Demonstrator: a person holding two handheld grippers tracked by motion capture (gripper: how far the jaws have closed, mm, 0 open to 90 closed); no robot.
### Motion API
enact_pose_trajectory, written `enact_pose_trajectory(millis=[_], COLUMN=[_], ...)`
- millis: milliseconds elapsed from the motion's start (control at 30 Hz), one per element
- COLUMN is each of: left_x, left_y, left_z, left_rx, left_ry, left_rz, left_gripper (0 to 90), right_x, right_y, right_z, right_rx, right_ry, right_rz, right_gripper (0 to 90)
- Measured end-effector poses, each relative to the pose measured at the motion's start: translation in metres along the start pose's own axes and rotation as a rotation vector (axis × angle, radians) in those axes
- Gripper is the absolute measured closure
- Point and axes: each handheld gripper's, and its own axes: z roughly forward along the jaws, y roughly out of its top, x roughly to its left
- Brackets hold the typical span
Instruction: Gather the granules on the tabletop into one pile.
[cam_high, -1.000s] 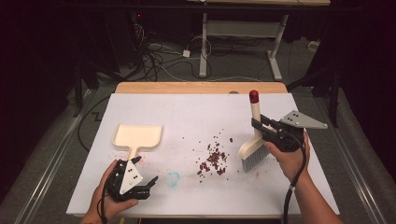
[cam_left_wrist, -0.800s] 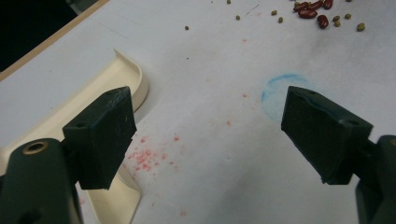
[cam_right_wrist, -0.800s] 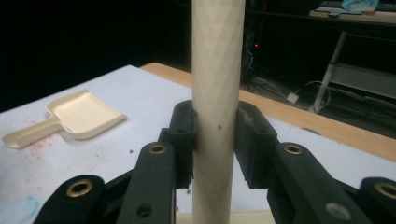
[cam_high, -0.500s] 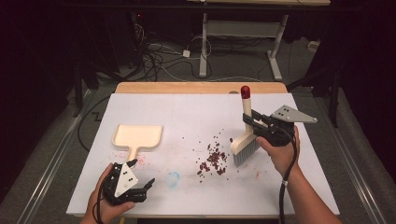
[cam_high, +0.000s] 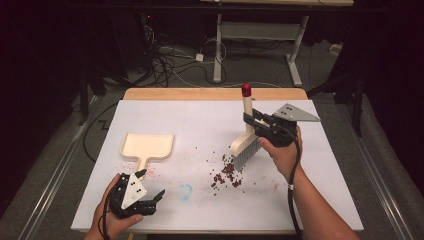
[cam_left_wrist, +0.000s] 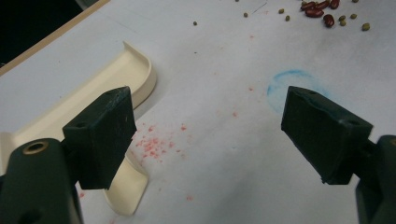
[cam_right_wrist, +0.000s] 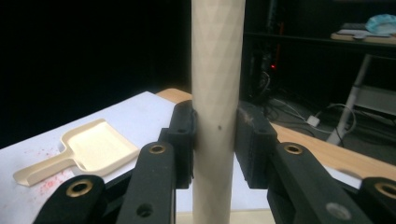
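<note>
White surface (cam_high: 150, 115) on a wooden top, dark room behind with cables on the floor. Cream dustpan (cam_high: 147, 147) lying flat at the left, red beans (cam_high: 227, 172) scattered mid-surface. Right tongs (cam_high: 250, 120) clamped on the brush (cam_high: 246, 137) handle, held upright, bristles down at the beans' edge. Left tongs (cam_high: 150, 187) wide open, empty, resting low just beside the dustpan handle

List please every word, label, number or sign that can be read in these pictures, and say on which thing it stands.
None: no readable text stands anywhere.
The brush, the dustpan and the white table sheet carry no print.
The blue ring mark and the red specks on the sheet are stains, not writing.
</note>
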Motion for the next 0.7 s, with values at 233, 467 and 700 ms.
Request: enact_pose_trajectory(millis=[233, 467, 700], left_x=[0.001, 0.003, 0.002], left_y=[-0.003, -0.002, -0.005], left_z=[-0.002, -0.002, -0.004], left_rx=[0.003, -0.001, -0.002], left_ry=[-0.002, -0.007, -0.017], left_rz=[-0.003, 0.003, 0.008], left_gripper=[17.1, 17.1, 17.1], right_x=[0.016, 0.037, 0.055], right_y=[0.01, 0.017, 0.009], right_z=[0.047, 0.099, 0.14], right_rx=[0.002, 0.009, 0.032], right_ry=[0.031, 0.056, 0.107], right_rz=[-0.03, -0.085, -0.065], right_gripper=[70.5, 70.5, 70.5])
